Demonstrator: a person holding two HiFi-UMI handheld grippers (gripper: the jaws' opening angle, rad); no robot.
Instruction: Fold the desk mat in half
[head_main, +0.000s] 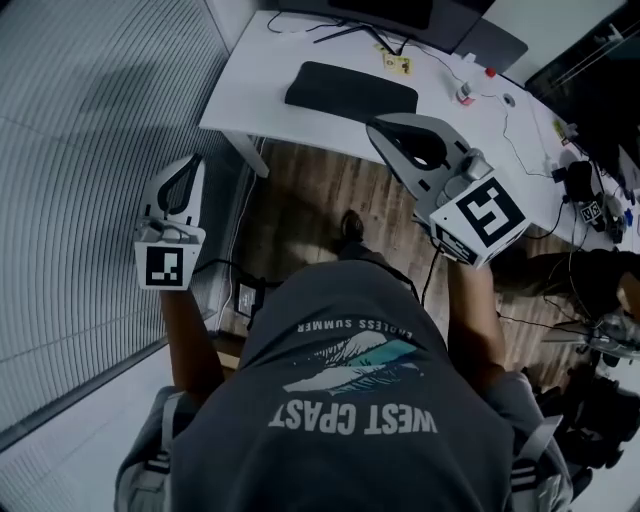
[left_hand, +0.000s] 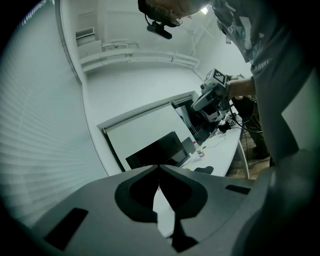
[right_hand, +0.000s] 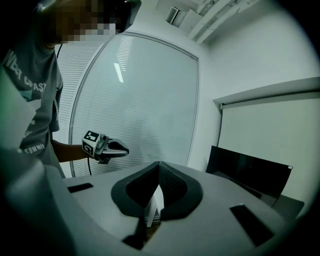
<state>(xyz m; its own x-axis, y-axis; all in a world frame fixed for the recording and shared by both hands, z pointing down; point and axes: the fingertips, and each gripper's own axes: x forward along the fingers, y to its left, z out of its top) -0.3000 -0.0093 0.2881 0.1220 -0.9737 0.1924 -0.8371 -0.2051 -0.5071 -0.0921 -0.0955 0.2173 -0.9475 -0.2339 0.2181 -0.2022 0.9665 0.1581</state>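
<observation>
On the grey T-shirt (head_main: 350, 400), upside down in the head view, in large pale letters: "WEST COAST". Above it, in small letters along a curve: "ENDLESS SUMMER", the first word partly lost in a fold. In the right gripper view, only pieces of the same print: "WEST COAS" and "SUMM".

On the cubes of the left hand-held gripper (head_main: 190, 165) and the right hand-held gripper (head_main: 375, 128): black-and-white square patterns, no letters.

On the white surface (head_main: 260, 100), a yellow label (head_main: 398, 65), too small to read.

Came out pretty dim and greenish, brightest on the white desk (head_main: 250, 100), murkier under it; got heavy fisheye warping and black corners in both gripper views.
</observation>
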